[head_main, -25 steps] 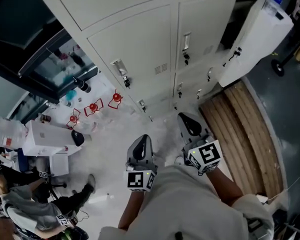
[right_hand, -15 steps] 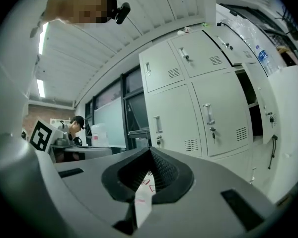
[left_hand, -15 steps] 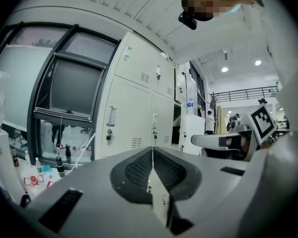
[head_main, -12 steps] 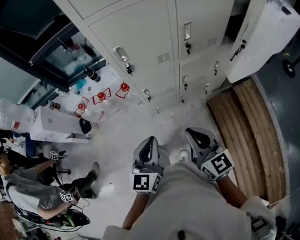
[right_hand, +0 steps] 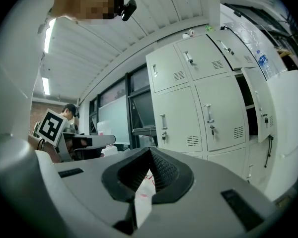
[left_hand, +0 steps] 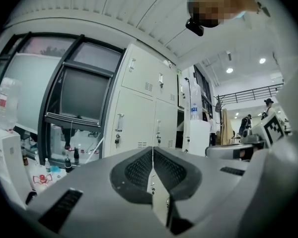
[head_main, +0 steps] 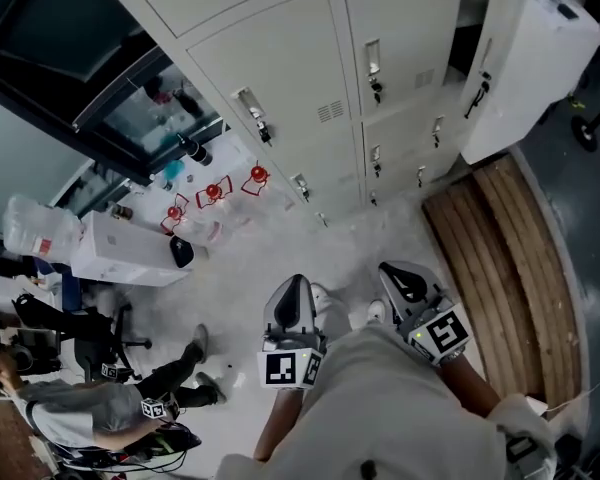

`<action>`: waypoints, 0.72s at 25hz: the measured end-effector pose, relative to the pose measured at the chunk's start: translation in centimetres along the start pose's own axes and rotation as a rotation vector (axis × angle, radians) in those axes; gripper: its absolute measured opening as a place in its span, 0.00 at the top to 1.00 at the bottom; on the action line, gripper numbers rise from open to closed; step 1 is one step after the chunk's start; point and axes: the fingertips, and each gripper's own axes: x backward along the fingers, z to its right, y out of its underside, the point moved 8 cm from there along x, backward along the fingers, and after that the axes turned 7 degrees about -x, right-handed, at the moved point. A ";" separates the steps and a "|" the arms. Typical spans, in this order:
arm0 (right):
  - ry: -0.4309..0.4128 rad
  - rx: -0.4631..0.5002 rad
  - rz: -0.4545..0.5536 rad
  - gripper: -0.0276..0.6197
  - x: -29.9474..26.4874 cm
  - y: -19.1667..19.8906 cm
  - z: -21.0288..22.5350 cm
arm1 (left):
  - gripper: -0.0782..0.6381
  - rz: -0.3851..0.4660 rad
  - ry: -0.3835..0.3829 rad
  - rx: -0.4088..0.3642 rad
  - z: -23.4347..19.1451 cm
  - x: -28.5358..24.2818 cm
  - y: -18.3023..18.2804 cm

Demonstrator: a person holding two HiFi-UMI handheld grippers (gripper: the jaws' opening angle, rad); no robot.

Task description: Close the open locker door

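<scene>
A row of pale grey lockers [head_main: 310,78] fills the top of the head view. One locker at the right end stands open, its white door [head_main: 525,78] swung out toward me. That open door [right_hand: 288,128] also shows at the right edge of the right gripper view and far off as a white panel [left_hand: 198,138] in the left gripper view. My left gripper [head_main: 290,303] and right gripper [head_main: 405,280] are held side by side over the floor, well short of the lockers. The left gripper [left_hand: 152,150] is shut on nothing, and so is the right gripper [right_hand: 150,150].
Wooden planks [head_main: 500,258] lie on the floor below the open door. White boxes [head_main: 130,253] and small red items [head_main: 212,193] sit at the left under a dark-framed window [head_main: 100,78]. A person [head_main: 90,413] crouches at lower left. A bottle [right_hand: 262,63] shows by the door's top.
The whole head view has shifted as I moved across the floor; the right gripper sits lower in the picture. The person at lower left has changed place. Both grippers stay shut.
</scene>
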 end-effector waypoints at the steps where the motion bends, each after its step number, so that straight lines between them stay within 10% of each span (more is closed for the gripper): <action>1: -0.003 -0.003 0.002 0.92 0.1 0.1 -0.4 | 0.87 -0.004 0.002 0.003 0.2 0.3 0.2; 18: 0.023 -0.021 0.001 0.92 1.2 0.4 -1.4 | 0.87 -0.005 -0.016 0.035 0.6 2.6 1.1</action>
